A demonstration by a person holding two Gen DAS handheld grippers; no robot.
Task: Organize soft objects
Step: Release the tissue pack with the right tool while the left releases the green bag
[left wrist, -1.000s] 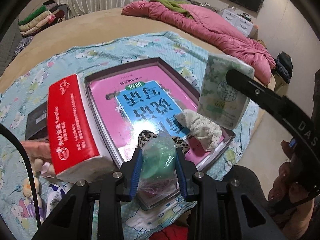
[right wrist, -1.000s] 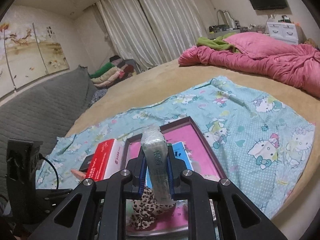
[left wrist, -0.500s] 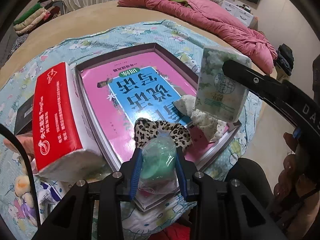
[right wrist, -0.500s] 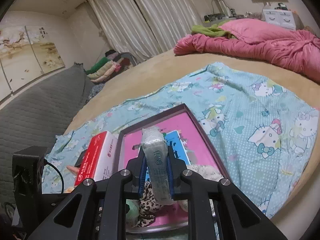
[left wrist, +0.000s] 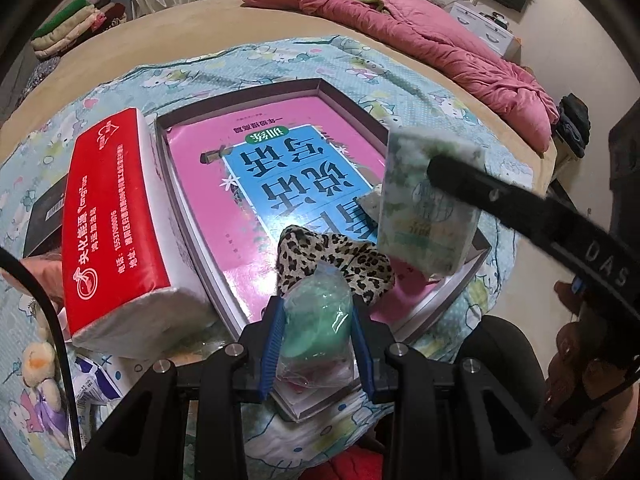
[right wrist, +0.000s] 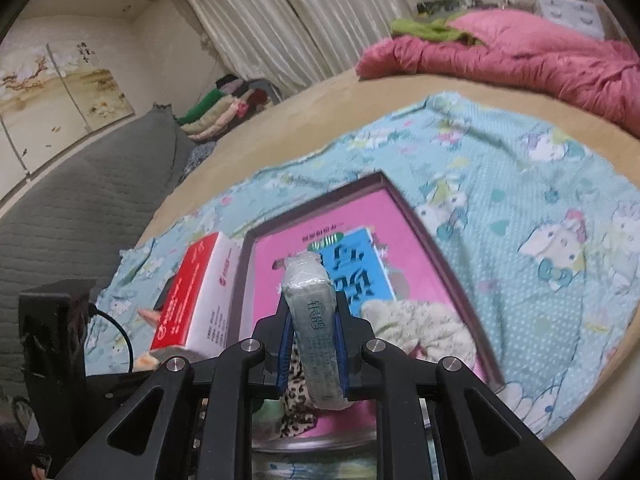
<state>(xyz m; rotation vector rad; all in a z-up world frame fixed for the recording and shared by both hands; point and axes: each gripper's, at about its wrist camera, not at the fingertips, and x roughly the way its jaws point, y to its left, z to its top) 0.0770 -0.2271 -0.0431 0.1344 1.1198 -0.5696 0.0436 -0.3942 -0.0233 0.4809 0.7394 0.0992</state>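
My left gripper [left wrist: 318, 320] is shut on a clear bag holding something green [left wrist: 316, 320], above the near edge of a shallow box [left wrist: 344, 98] lined with a pink and blue book [left wrist: 280, 168]. My right gripper [right wrist: 312, 332] is shut on a green-white tissue pack [right wrist: 314, 320], which also shows in the left wrist view [left wrist: 424, 208] held over the box's right side. A leopard-print cloth [left wrist: 340, 256] and a pale floral cloth [right wrist: 416, 328] lie in the box. A red tissue pack [left wrist: 112, 220] leans at its left.
The box sits on a Hello Kitty sheet [right wrist: 520, 200] on a round tan bed [left wrist: 160, 36]. A pink quilt [left wrist: 440, 44] lies at the far side. A black box [left wrist: 44, 216] and small soft toys [left wrist: 36, 364] sit at the left. Folded clothes [right wrist: 224, 108] are stacked beyond.
Both grippers have moved forward and lower over the box with their loads. The leopard cloth has come into fuller view ahead of the left gripper.
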